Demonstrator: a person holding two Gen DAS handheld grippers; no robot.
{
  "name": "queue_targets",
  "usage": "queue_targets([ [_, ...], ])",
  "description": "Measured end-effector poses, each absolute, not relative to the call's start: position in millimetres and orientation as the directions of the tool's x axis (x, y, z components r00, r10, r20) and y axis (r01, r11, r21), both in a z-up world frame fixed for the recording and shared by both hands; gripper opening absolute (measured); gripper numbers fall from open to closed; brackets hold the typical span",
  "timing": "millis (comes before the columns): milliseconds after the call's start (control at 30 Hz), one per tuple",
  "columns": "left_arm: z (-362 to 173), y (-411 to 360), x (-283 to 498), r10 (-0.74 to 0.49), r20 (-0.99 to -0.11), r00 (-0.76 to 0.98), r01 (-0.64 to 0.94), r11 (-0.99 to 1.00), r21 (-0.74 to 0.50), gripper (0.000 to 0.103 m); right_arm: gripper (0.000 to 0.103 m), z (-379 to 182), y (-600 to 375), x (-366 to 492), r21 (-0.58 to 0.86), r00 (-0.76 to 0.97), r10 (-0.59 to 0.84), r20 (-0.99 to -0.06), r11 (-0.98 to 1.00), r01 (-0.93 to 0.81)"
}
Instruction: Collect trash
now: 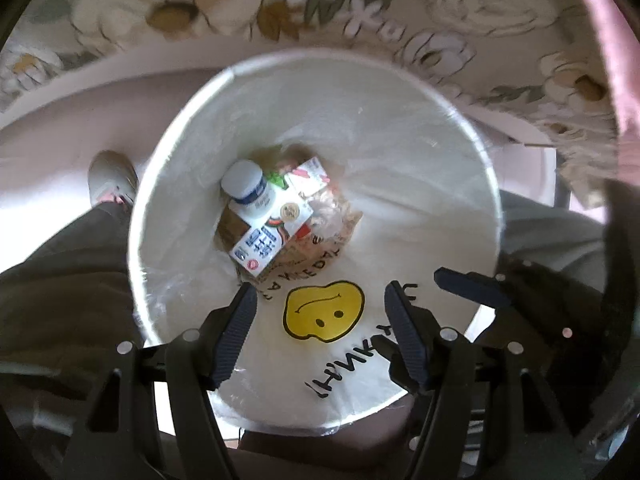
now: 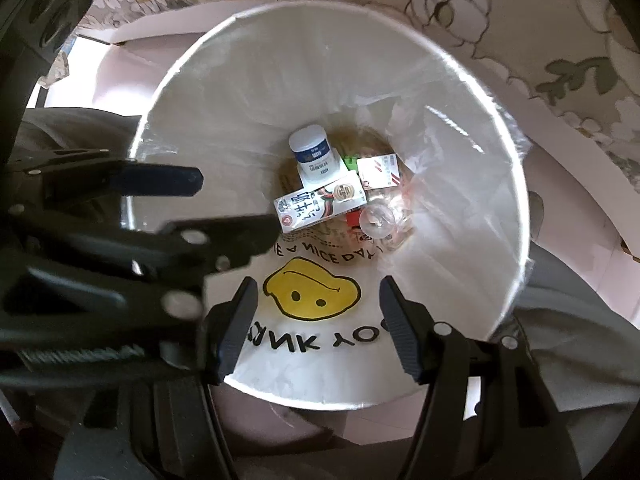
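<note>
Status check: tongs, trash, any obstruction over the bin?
Left tongs open, empty. Right tongs open, empty. Trash in lined bin: white bottle, milk carton. Nothing blocking the opening.

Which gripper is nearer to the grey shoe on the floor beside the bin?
Left. The left gripper hovers over the bin, the shoe just outside the rim on its side; the right gripper is over the opposite rim.

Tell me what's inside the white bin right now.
In the lined bin: a white bottle lying over a milk carton, a small red-striped box, something green and clear plastic. Whatever lies beneath them is covered.
</note>
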State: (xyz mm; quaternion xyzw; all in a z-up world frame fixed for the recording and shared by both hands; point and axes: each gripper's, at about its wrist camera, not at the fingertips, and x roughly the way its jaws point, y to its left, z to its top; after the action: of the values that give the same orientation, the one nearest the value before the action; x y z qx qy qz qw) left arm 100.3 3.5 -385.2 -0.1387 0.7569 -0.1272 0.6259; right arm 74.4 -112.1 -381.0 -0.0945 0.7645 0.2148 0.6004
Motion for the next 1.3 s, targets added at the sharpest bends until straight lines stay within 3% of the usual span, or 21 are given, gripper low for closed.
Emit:
queue_targets([
  [367, -248, 28, 104, -0.259, -0.954, 0.151, 0.061, 0.966, -0.252, 0.069, 0.064, -271, -128, 83, 0.119, -0.016, 0.128, -0.992, 0.86, -0.497],
  [633, -133, 37, 89, -0.218, -0.886, 0.409, 0.08, 0.976, -0.203, 0.069, 0.064, -152, -146, 82, 0.024, 0.26, 0.175, -0.95, 0.867, -0.497],
  [700, -113, 38, 82, -0.217, -0.867, 0.449, 0.084, 0.976, -0.2, 0.069, 0.069, -132, -148, 79, -0.016, 0.307, 0.153, -0.939, 0.875, -0.484],
  [867, -66, 27, 60, -0.16, -0.814, 0.558, 0.097, 0.987, -0.128, 0.069, 0.07, -85, -157, 66, -0.081, 0.418, 0.134, -0.898, 0.886, -0.457],
  [1000, -40, 20, 39, -0.116, -0.772, 0.625, 0.104, 0.992, -0.064, 0.077, 0.07, -51, -166, 51, -0.066, 0.483, 0.165, -0.86, 0.902, -0.426],
  [1300, -2, 7, -16, -0.024, -0.666, 0.745, 0.09, 0.994, 0.065, 0.092, 0.082, -13, -176, -8, -0.108, 0.663, 0.151, -0.733, 0.936, -0.334],
])
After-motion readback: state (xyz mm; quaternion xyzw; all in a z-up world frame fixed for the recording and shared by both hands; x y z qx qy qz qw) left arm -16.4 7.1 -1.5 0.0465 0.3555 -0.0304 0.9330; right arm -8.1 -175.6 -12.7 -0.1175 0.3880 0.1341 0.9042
